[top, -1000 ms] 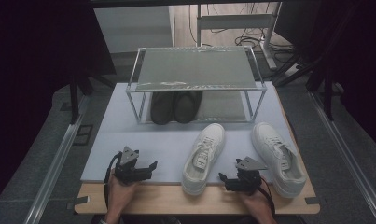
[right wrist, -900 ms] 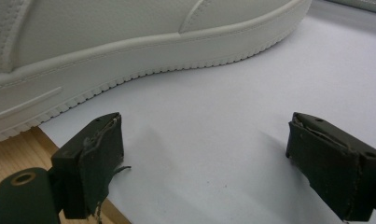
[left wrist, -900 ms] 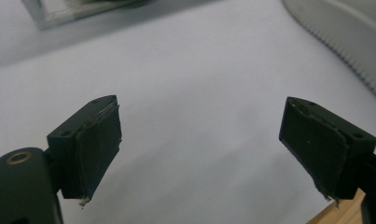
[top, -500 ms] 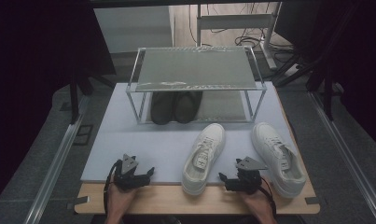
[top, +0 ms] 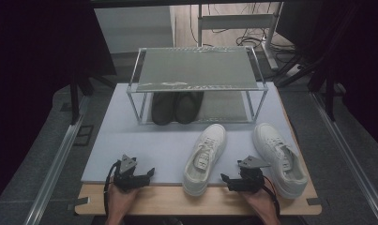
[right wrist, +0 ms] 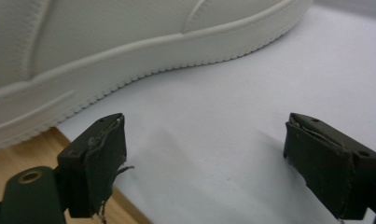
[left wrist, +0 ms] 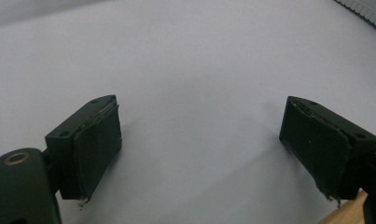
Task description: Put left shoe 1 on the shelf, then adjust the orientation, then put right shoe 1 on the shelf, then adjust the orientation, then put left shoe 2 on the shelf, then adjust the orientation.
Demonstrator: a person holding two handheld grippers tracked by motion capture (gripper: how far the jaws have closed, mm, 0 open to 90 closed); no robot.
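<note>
Left gripper [top: 149, 172] has slid back toward the table's near edge, jaws wide, empty | right gripper [top: 225, 178] unmoved, jaws wide, empty, between the two white sneakers: left sneaker [top: 205, 157], right sneaker [top: 277, 158] | I judge no grasp begun; rack [top: 196, 70] top bare.

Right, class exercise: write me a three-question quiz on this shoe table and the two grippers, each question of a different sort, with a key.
1. True or false: the right gripper is shut on a white shoe.
2. Where do the dark shoes sit? A) on top of the rack; B) under it; C) at the table's near edge.
3. How many white shoes lie on the table?

Key:
1. False: its jaws stand open, beside the left white shoe.
2. B.
3. Two; the right white shoe lies right of that gripper. The left gripper, also open, rests over bare table.
</note>
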